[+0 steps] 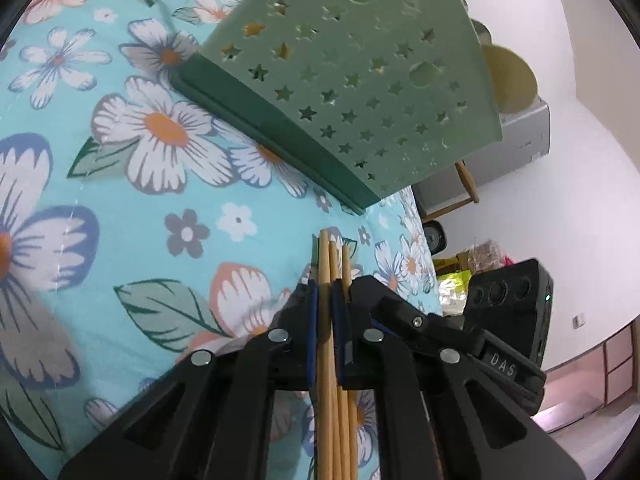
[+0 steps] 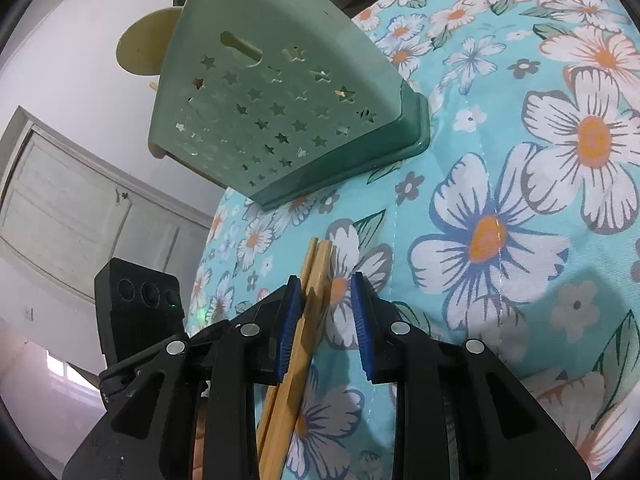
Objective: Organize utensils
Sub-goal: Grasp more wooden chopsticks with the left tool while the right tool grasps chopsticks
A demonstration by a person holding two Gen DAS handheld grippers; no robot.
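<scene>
My left gripper (image 1: 325, 294) is shut on a bundle of wooden chopsticks (image 1: 330, 264) whose tips stick out past the fingers, above the floral cloth. A green utensil holder (image 1: 352, 80) with star-shaped holes stands just ahead of it; a wooden stick shows through a hole near its top. In the right wrist view my right gripper (image 2: 326, 292) is open. Wooden chopsticks (image 2: 312, 280) lie between its blue pads, against the left pad and apart from the right one. The same green holder (image 2: 280, 112) stands ahead of it.
The table carries a turquoise cloth with large flowers (image 1: 140, 184). Round pale wooden utensil heads (image 1: 512, 84) stick out of the holder's far side. The other gripper's black camera block (image 1: 508, 300) shows at the right. A white wall and cabinets (image 2: 80, 208) lie beyond the table edge.
</scene>
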